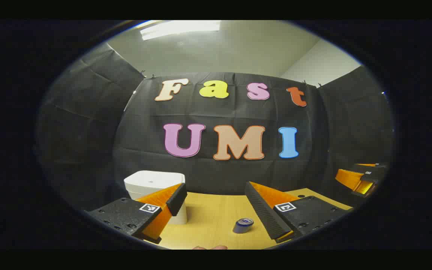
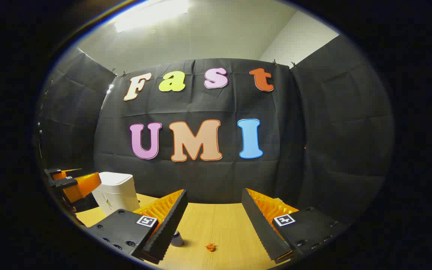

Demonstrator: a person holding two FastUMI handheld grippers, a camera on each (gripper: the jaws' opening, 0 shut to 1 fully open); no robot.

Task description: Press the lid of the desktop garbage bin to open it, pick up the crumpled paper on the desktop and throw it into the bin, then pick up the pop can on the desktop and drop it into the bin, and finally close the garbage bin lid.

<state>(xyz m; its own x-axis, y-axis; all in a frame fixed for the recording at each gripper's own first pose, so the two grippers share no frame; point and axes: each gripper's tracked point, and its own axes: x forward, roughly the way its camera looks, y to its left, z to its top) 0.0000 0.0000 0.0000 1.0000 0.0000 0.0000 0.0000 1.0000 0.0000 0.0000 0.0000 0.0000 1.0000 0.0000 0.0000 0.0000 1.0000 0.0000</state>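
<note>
The white desktop bin (image 1: 156, 187) stands at the back left of the wooden table with its lid down; in the right gripper view the bin (image 2: 116, 195) is at the left. A small pop can (image 1: 243, 225) stands on the table between my left gripper's fingers, farther off. My left gripper (image 1: 213, 197) is open, above the table. My right gripper (image 2: 213, 204) is open too; the can (image 2: 177, 238) peeks out beside its left finger and an orange crumpled paper (image 2: 210, 246) lies on the table below. Each view catches the other gripper (image 1: 362, 180) (image 2: 71, 183) at its edge.
The wooden table (image 1: 208, 217) runs back to the black cloth wall. A bit of a hand (image 1: 210, 247) shows at the bottom edge of the left gripper view.
</note>
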